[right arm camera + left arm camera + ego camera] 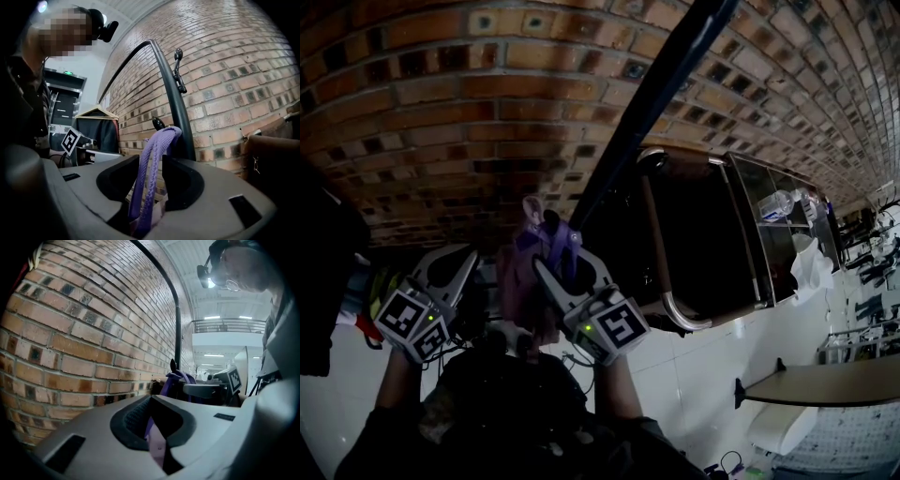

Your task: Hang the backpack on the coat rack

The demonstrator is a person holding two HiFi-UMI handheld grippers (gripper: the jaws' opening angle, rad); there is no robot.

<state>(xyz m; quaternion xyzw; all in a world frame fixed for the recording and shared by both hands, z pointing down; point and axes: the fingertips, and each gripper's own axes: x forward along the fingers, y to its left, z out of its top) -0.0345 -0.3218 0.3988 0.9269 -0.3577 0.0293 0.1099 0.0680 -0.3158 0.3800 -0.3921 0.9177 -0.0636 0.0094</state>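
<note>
A purple backpack (523,277) hangs in front of the brick wall, against the black coat rack pole (647,103). Its top handle loop (154,154) lies over a knobbed hook (158,123) of the rack pole (172,93). My right gripper (147,176) is open, and the loop runs loose between its pads. My left gripper (152,416) is shut on a thin purple backpack strap (157,444). In the head view the left gripper (473,272) and right gripper (558,262) flank the bag. A second hook (177,70) sits higher up.
A dark metal-framed cabinet (694,244) and a glass case (778,216) stand along the wall to the right. A table (825,380) is further right. A dark jacket on a wooden hanger (96,126) hangs to the left, and a brown bag (274,154) to the right.
</note>
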